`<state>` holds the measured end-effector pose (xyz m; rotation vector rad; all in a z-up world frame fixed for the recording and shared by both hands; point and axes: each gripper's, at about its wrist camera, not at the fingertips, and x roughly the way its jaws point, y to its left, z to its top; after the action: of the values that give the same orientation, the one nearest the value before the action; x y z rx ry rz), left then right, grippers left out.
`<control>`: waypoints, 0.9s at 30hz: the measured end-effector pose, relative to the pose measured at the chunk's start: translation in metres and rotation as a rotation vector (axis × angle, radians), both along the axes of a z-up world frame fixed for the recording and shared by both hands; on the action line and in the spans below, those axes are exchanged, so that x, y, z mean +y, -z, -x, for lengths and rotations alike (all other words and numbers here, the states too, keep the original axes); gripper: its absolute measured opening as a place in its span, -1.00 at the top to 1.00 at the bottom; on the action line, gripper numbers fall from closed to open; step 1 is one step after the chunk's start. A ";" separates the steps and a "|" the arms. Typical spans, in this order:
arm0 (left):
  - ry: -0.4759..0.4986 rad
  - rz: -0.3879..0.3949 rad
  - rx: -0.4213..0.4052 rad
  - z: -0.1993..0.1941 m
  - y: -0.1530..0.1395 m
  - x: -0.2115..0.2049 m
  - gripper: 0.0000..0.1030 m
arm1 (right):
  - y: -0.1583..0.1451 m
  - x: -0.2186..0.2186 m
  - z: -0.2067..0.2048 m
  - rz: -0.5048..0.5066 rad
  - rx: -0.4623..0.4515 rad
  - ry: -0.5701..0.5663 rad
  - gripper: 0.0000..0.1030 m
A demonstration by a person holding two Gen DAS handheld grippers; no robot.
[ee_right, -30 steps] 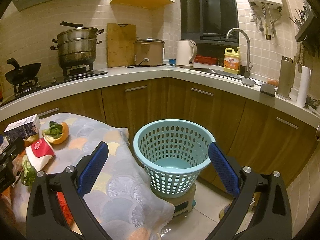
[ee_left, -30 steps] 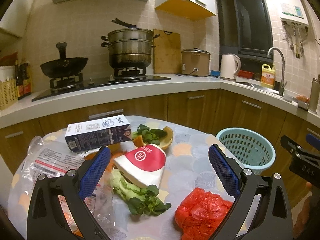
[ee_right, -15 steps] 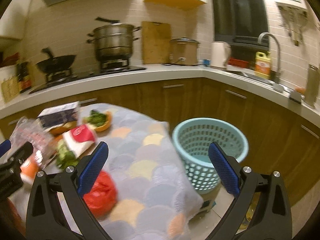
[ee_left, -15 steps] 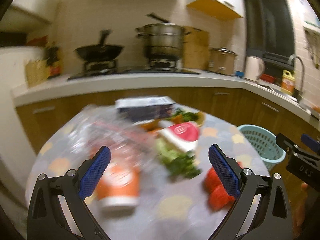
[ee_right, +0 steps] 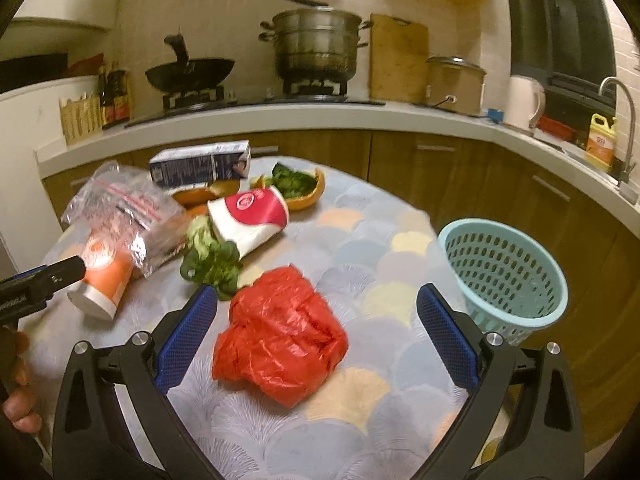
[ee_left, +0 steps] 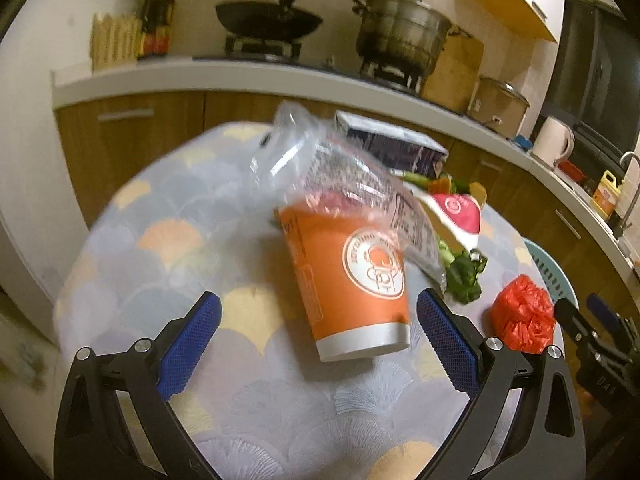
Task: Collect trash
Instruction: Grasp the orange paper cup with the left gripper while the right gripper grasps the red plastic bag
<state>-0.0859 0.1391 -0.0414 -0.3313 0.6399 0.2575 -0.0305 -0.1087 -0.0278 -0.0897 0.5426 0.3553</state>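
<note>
1. Both grippers have swung away from the basket side and down toward the round table within the last second: the left gripper, which faced the red-and-white cup a second ago, now lines up on an orange paper cup lying on its side, and the right gripper, which was pointed at the turquoise basket, now frames a crumpled red plastic bag.

2. Fingers on both tools stand wide apart and hold nothing; cup and bag each lie on the cloth between the blue pads, neither touched.

3. By the look of it, collection has only begun: the part of the basket that shows is empty, standing off the right edge of the table, and every piece of trash remains on top.

4. Other litter lies farther back: a clear plastic bag draped over the orange cup, a red-and-white cup on its side, leafy greens, an orange peel and a dark carton.

5. Writing is mostly unreadable: the orange cup carries a round white emblem, the red-and-white cup a small circular logo, the clear bag fine print in red and black, the carton a printed panel. No brand can be made out.
</note>
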 end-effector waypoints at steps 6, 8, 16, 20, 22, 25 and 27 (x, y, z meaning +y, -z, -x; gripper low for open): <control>0.021 0.103 0.046 -0.014 0.014 0.011 -0.79 | 0.016 -0.003 -0.015 -0.014 0.079 -0.013 -0.85; 0.028 0.142 0.050 -0.018 0.018 0.015 -0.76 | 0.021 -0.005 -0.020 -0.024 0.107 -0.012 -0.85; 0.028 0.187 0.067 -0.026 0.025 0.019 -0.73 | 0.030 0.000 -0.041 -0.045 0.198 -0.052 -0.85; 0.026 0.178 0.070 -0.024 0.025 0.017 -0.44 | 0.031 0.007 -0.040 -0.026 0.202 -0.078 -0.85; 0.030 0.190 0.066 -0.022 0.024 0.018 -0.42 | 0.032 0.008 -0.041 -0.022 0.215 -0.088 -0.85; 0.021 0.174 0.064 -0.014 0.022 0.016 -0.28 | 0.035 0.007 -0.044 -0.042 0.247 -0.102 -0.85; 0.017 0.158 0.061 -0.008 0.018 0.014 -0.27 | 0.036 0.006 -0.046 -0.051 0.260 -0.103 -0.85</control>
<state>-0.0776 0.1533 -0.0598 -0.4710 0.7247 0.2021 0.0155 -0.1024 -0.0636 -0.0218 0.7877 0.4851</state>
